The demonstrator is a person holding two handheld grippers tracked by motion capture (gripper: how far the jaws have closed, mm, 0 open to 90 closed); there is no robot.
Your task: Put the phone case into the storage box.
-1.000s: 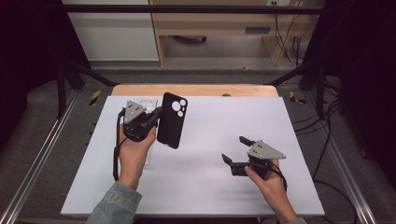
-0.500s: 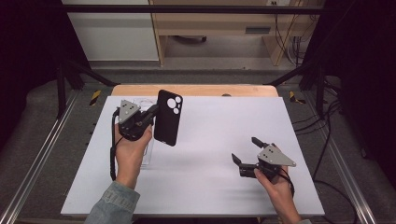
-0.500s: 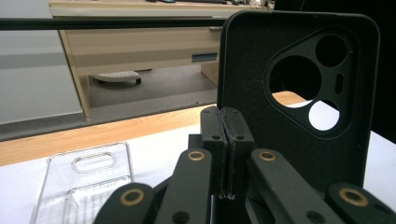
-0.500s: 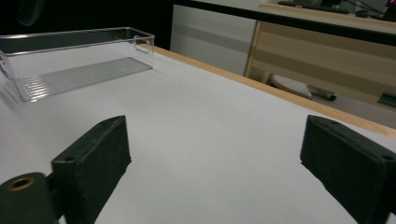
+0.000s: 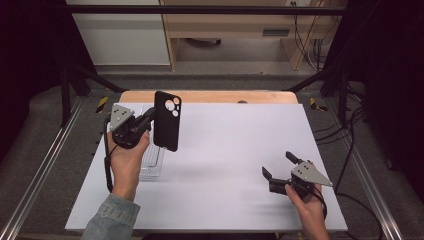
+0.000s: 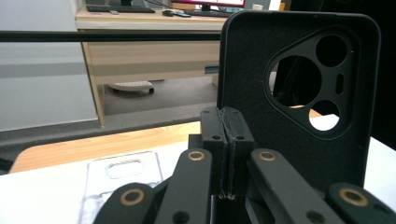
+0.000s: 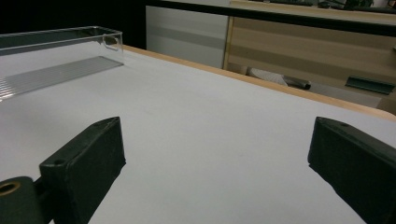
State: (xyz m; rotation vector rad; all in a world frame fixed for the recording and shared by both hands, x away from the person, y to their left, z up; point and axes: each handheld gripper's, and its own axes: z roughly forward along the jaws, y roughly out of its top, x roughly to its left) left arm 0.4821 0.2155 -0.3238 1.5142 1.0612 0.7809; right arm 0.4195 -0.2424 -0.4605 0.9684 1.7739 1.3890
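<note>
- High view is showing the left gripper (image 5: 146,121) clamping the edge of a black, soft-looking rectangular phone case (image 5: 167,120) with a three-hole camera cut-out, holding it upright above the far left part of the white table sheet (image 5: 230,150).
- Left gripper view is showing the two pads pressed together on the case's rim, the open inner side of the case (image 6: 299,93) facing the camera and its long axis standing nearly vertical.
- Lying flat on the sheet just under and beside the left hand is a clear plastic phone case (image 5: 152,162), its long axis running away from the person.
- The right gripper (image 5: 280,167) is hovering low over the near right part of the sheet, well apart from both cases; its jaws have just been opening and are standing wide with nothing between them.
- My guess: both cases are lying to the right gripper's left and farther off, so the left hand is much nearer for whatever comes next.
</note>
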